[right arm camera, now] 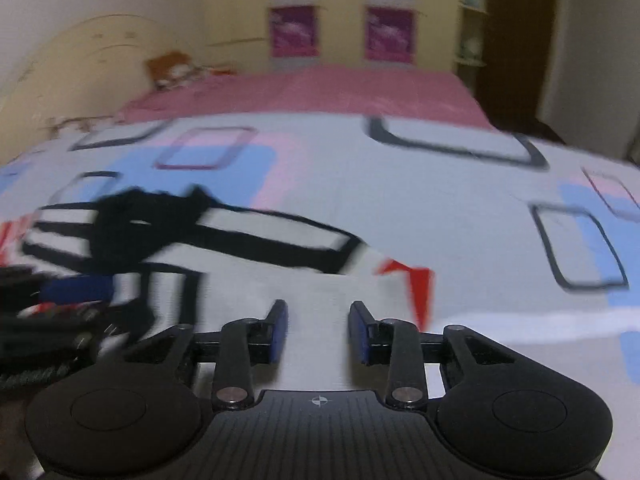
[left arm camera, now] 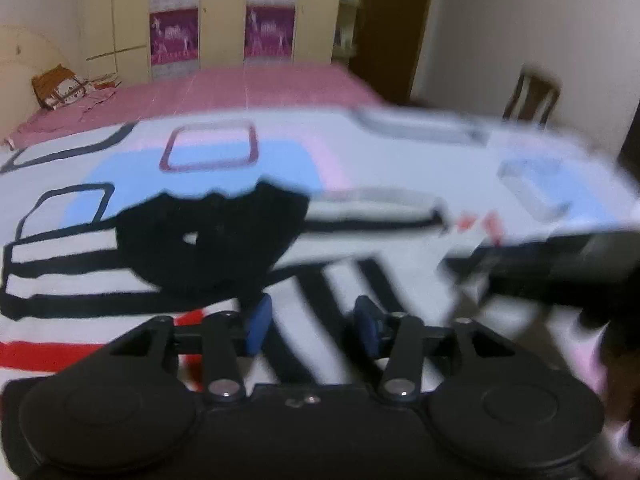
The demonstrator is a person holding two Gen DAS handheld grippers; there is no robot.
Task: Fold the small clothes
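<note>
Lying on bed: striped shirt (left arm camera: 120, 264), black collar (left arm camera: 212, 240) uppermost, blurring rightward.
Left gripper (left arm camera: 310, 320): hovering over stripes, jaws parted, holding nothing.
Right gripper (right arm camera: 318, 330): jaws parted, gripping nothing; sleeve (right arm camera: 280, 240) ahead.
Bedsheet (right arm camera: 440, 208): patterns smearing.

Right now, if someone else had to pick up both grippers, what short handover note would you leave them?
Left gripper: open, holding nothing, low over the striped shirt, just short of its black collar.
Right gripper: open, empty, over the shirt's plain white part.
The shirt lies spread on the patterned sheet, on the bed; white with black stripes and red bits. Both views are motion-blurred, so the exact edges are hard to tell.
Done: no fold visible yet.
Left: grasp the shirt's edges, fold it, and set it down neatly.
</note>
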